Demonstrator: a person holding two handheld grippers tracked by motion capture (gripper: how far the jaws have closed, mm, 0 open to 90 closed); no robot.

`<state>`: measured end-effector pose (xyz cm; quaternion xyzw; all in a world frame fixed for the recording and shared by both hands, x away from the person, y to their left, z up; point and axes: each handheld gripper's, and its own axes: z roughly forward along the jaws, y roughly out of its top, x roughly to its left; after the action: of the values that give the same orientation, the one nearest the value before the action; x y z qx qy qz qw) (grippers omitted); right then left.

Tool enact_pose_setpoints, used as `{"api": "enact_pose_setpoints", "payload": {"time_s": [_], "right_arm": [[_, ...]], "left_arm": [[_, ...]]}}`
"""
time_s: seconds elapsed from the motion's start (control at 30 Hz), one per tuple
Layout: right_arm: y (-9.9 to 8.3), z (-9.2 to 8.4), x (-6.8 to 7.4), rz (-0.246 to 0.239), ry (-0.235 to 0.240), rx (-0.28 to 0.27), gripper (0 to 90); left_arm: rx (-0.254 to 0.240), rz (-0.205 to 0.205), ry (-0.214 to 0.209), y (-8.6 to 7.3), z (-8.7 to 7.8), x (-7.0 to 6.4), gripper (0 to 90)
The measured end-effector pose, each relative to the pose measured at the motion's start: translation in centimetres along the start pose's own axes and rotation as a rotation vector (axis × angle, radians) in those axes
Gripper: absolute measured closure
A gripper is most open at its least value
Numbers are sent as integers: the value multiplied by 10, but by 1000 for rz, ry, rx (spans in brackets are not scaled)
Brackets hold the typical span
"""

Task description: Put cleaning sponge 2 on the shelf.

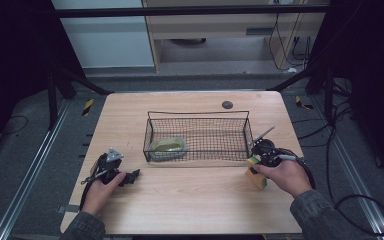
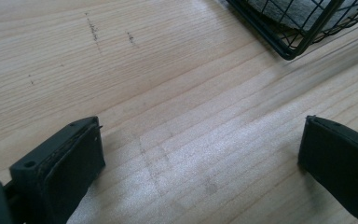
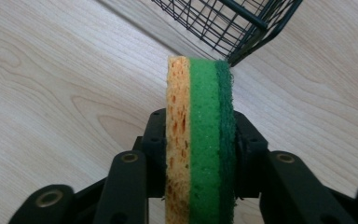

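Note:
A sponge [image 1: 256, 176] with a yellow layer and a green layer stands on edge at the right of the wooden table [image 1: 190, 205]. My right gripper [image 1: 256, 167] is shut on it. In the right gripper view the two black pads press on either face of the sponge [image 3: 200, 130], which sticks up past them. My left gripper [image 1: 134, 175] rests at the front left of the table. It is open [image 2: 200, 158], with bare wood between its jaws.
A black wire basket [image 1: 197, 114] stands mid-table with a pale yellow-green object [image 1: 167, 146] in its left end. Its corner shows just beyond the sponge [image 3: 233, 23] and at the top right of the left gripper view [image 2: 284, 46]. A dark round disc [image 1: 227, 104] lies behind it.

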<state>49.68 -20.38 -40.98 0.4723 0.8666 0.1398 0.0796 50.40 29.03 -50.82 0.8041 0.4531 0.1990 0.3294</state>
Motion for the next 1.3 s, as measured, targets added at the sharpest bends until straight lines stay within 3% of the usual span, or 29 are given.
{"api": "enact_pose_setpoints", "payload": {"time_s": [0.17, 0.5, 0.63, 0.8, 1.0, 1.3], "right_arm": [[-6, -12, -5, 14, 7, -21, 649], [-15, -52, -37, 30, -48, -158, 645], [-12, -62, -51, 34, -78, -194, 645], [5, -82, -70, 49, -108, -292, 646], [31, -101, -71, 22, -143, -366, 646], [61, -123, -59, -23, -143, -428, 645]], "left_arm": [[0, 1, 0, 0, 0, 0, 0], [-1, 1, 2, 0, 0, 0, 0], [-1, 0, 2, 0, 0, 0, 0], [-1, 0, 2, 0, 0, 0, 0], [-1, 0, 2, 0, 0, 0, 0], [-4, -5, 3, 0, 0, 0, 0]]}}
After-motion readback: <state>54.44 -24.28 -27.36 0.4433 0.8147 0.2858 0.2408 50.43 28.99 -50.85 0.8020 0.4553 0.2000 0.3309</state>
